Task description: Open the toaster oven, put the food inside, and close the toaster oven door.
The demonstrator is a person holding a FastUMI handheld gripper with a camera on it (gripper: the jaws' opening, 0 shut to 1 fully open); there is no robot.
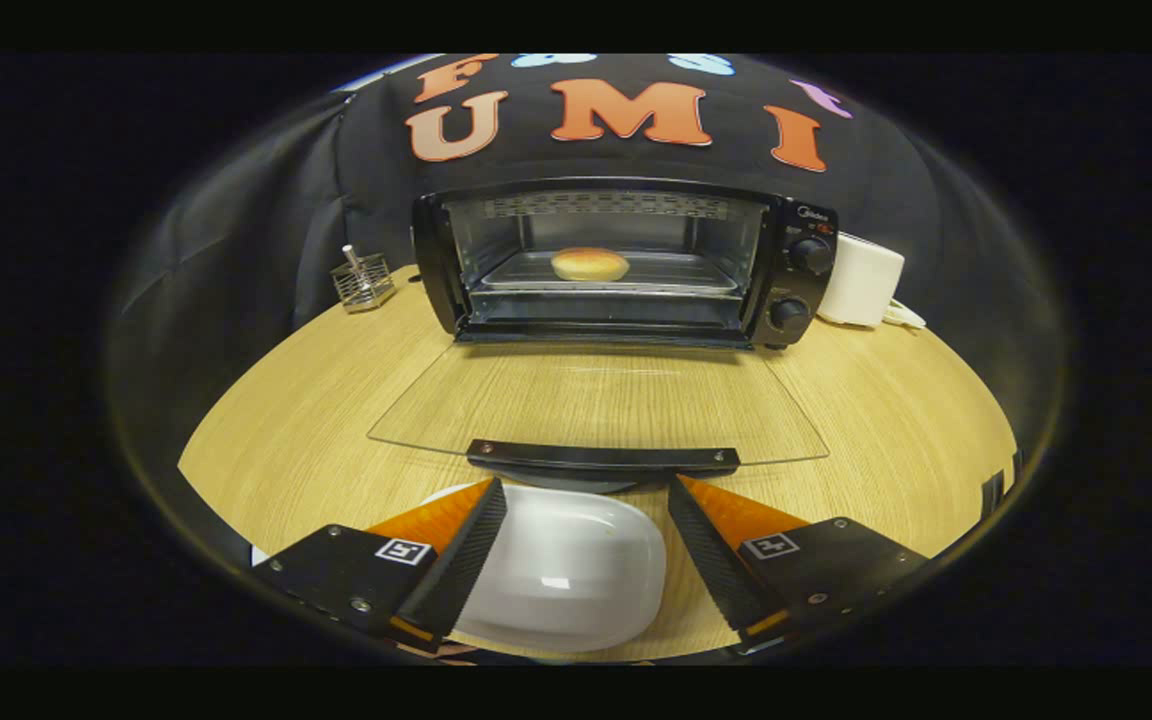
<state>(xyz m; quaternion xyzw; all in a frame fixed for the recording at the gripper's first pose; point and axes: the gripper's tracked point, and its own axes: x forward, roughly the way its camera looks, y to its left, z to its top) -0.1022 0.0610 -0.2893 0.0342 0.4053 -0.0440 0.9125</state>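
The black toaster oven (796, 285) stands at the back of the wooden table (896, 420). Its glass door (596, 405) lies folded down flat toward me, with the dark handle (603, 458) at its near edge. A round golden bun (590, 264) rests on the rack inside the oven. My gripper (586, 490) is open, its fingers spread wide just short of the door handle, with nothing held. Between and below the fingers sits a white plate (571, 570) with nothing on it.
A small metal wire holder (363, 280) stands left of the oven. A white appliance (861, 280) with a cord sits to the oven's right. Two knobs (808, 255) are on the oven's right panel.
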